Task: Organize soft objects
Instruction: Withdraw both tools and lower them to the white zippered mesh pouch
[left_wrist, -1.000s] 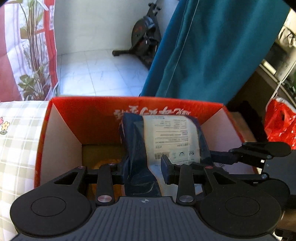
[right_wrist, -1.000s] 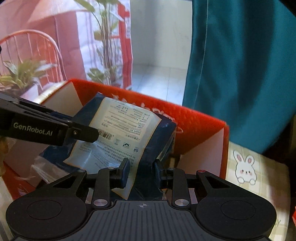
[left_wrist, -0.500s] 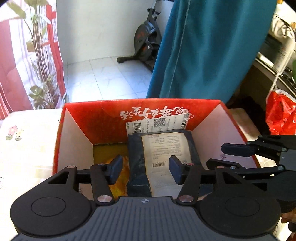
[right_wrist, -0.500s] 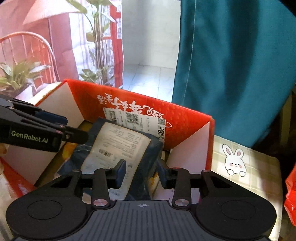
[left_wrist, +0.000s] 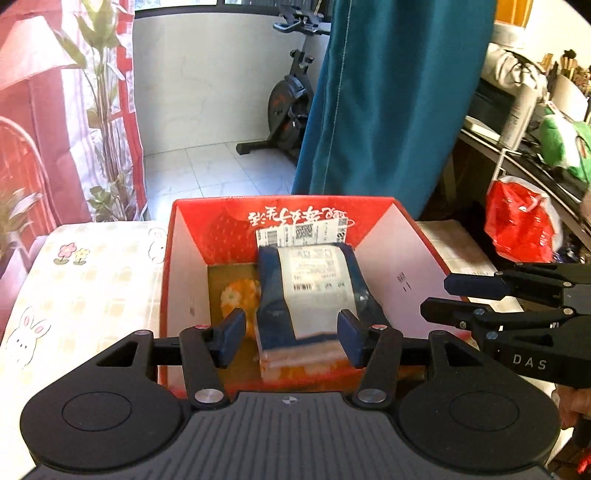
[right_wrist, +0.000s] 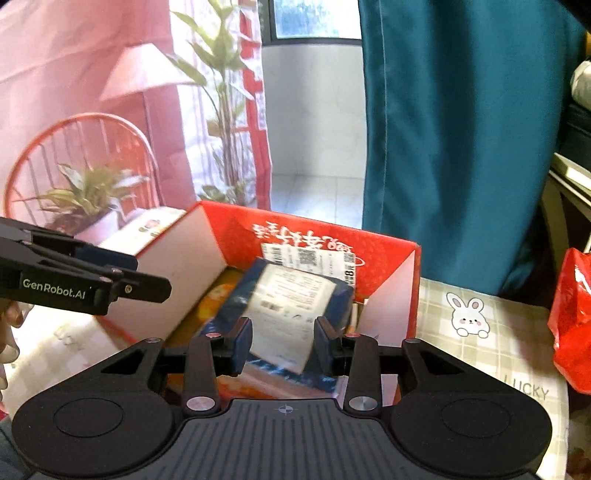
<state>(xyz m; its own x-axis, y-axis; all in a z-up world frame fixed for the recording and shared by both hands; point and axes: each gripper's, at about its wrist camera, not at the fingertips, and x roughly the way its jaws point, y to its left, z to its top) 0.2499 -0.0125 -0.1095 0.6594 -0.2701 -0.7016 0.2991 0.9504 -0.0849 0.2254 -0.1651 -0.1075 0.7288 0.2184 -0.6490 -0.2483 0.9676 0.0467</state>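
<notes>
We see a table under a checked cloth (left_wrist: 85, 280) printed with rabbits, and on it an open red box (left_wrist: 184, 295) with white inner walls. Inside the box lies the dark blue soft parcel (left_wrist: 310, 295), its white shipping label facing up, resting on something orange (only partly visible). A teal curtain (left_wrist: 388, 96) hangs behind the box in both views.

The left wrist view alone shows an exercise bike (left_wrist: 288, 103) on the tiled floor and cluttered shelves on the right; the right wrist view alone shows a curtain printed with a red chair and a lamp (right_wrist: 92, 129).

Our left gripper (left_wrist: 291, 336) hovers above the near edge of the box, jaws apart and empty, the parcel lying below them. Our right gripper (right_wrist: 283, 339) likewise stands released above the parcel, touching nothing, its gap narrower.
</notes>
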